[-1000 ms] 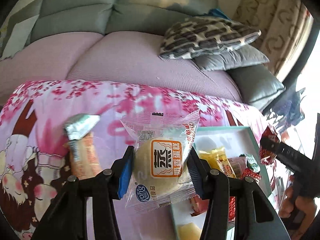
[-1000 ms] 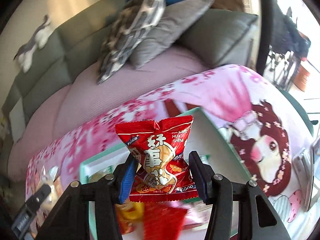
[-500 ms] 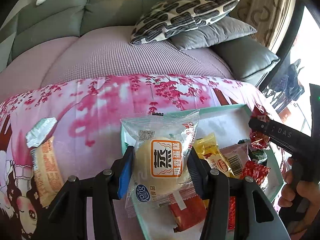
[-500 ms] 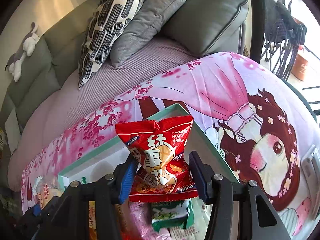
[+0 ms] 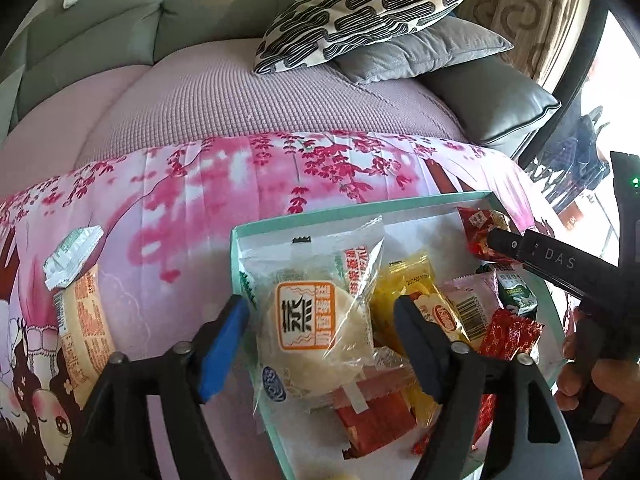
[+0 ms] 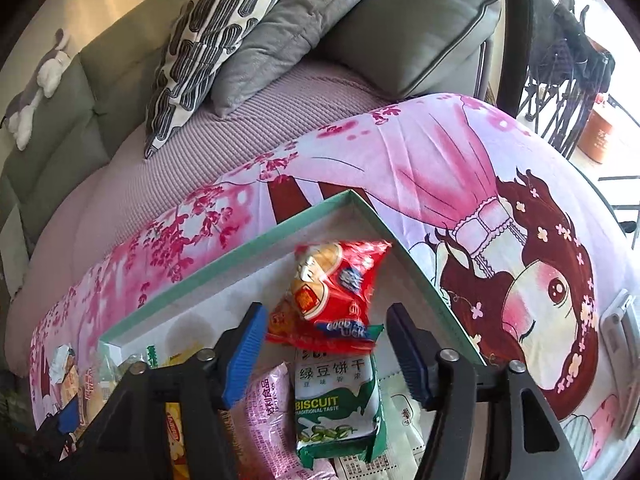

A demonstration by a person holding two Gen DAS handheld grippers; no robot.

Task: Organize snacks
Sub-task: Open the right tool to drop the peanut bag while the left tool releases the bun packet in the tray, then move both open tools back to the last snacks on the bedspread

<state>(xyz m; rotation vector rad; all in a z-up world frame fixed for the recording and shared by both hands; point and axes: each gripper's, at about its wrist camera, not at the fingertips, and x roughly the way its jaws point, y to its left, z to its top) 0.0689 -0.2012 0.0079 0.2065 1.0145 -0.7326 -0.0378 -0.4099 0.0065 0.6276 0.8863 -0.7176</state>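
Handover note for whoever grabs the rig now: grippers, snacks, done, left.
Left gripper: jaws just opened, steamed bun pack between them, unpinched, lying in the teal box.
Right gripper: jaws just opened, red snack bag dropped into the box's far corner.
Done: both in the box, with the other packets.
Left: wafer pack on the pink cloth, outside the box.

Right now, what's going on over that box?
A person is sorting snacks into a teal-rimmed box on a pink printed blanket. The left gripper has just been opening, and the bun packet lies free between its jaws on the snack pile. The right gripper has likewise let go of the red packet. One orange-lettered packet is still outside on the blanket.
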